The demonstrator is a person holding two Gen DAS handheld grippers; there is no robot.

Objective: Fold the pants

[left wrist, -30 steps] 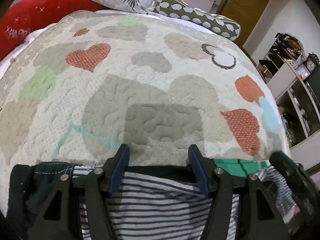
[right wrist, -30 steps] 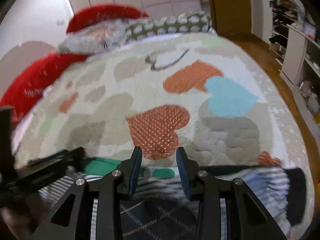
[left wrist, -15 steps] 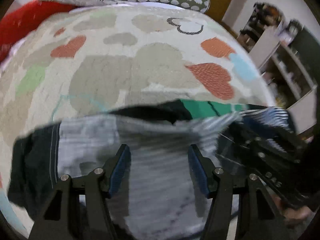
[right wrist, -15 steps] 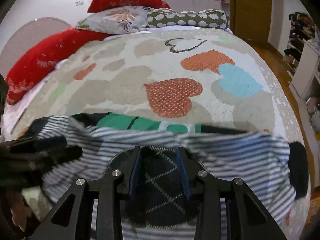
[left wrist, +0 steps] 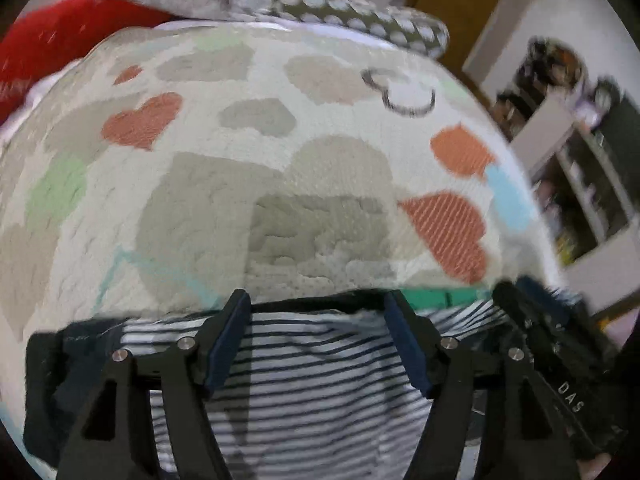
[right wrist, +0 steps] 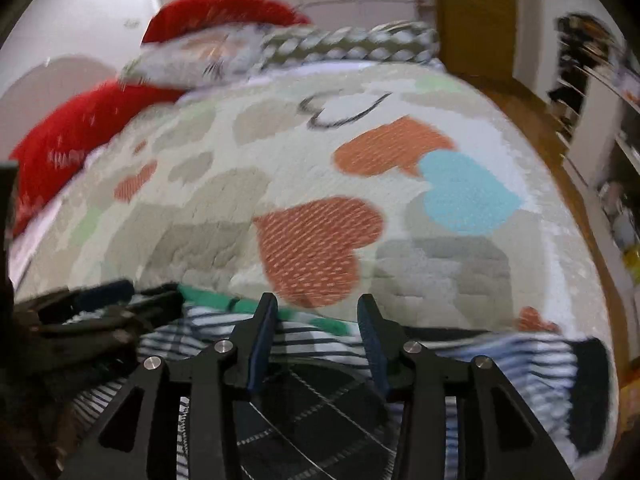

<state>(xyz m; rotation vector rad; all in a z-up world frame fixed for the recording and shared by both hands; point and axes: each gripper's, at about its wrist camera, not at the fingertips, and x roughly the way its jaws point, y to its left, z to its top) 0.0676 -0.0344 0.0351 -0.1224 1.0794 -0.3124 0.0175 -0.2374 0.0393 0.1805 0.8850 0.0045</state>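
The striped pants (left wrist: pixel 320 376) are seen lying flat on the bed (left wrist: pixel 248 184), close to its near edge, with their long axis running from side to side across both wrist views. A dark cuff or band (left wrist: pixel 52 380) marks the left end in the left view, and a dark end (right wrist: pixel 588 392) marks the right end in the right view. A green strip of cloth (right wrist: pixel 224 300) shows along the far edge of the striped fabric, and a dark diamond-patterned patch (right wrist: pixel 320 408) lies under the right claw. The left claw (left wrist: pixel 318 336) is held above the pants towards their left half, and its jaws have just been opening; they are now spread, with striped cloth showing in the gap below and nothing pinched. The right claw (right wrist: pixel 316 340) hovers over the far edge nearer the middle and right; its jaws have also just been opening and stand parted, and no cloth is seen pressed between the pads. The two claws are near each other, each showing at the edge of the other's view. Since the garment's length lies crosswise, the next fold is judged to turn on an end being carried along that axis; the left claw is nearer the left cuff, the right claw nearer the right end. No containers are seen on the bed; only pillows (left wrist: pixel 360 12) lie at its far end, and shelves (left wrist: pixel 580 184) stand at the right with contents too blurred to be told.
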